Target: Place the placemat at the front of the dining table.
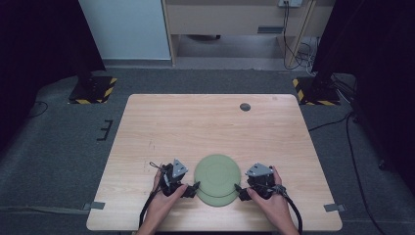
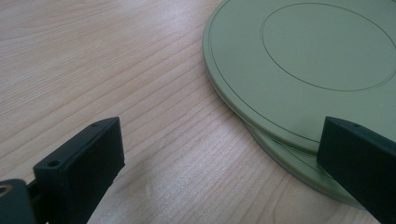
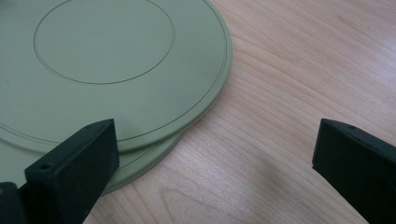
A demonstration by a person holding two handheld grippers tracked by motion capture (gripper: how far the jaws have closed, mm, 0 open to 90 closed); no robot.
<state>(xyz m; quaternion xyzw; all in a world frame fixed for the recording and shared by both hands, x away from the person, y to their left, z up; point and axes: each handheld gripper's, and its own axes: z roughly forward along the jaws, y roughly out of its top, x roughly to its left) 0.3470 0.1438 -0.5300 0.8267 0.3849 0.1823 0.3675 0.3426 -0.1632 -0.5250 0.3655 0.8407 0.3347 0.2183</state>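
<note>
Two olive-green plates lie stacked near the table's front edge, the top plate [image 1: 217, 177] shifted a little off the lower plate [image 1: 219, 201]. My left gripper [image 1: 195, 187] sits at the stack's left rim and my right gripper [image 1: 238, 190] at its right rim. Both are open and hold nothing. In the left gripper view the left gripper [image 2: 219, 163] spans bare wood, and its right jaw overlaps the rims of the top plate [image 2: 308, 60] and lower plate [image 2: 299, 163]. In the right gripper view the right gripper [image 3: 215, 163] has its left jaw over the top plate [image 3: 107, 60] and lower plate [image 3: 144, 161].
The wooden table [image 1: 195, 122] has a small dark round spot [image 1: 245, 106] at the back right. Grey tape tabs [image 1: 97, 205] mark its front corners. Black stands on yellow-striped bases [image 1: 93, 90] rise from the floor beyond the far corners.
</note>
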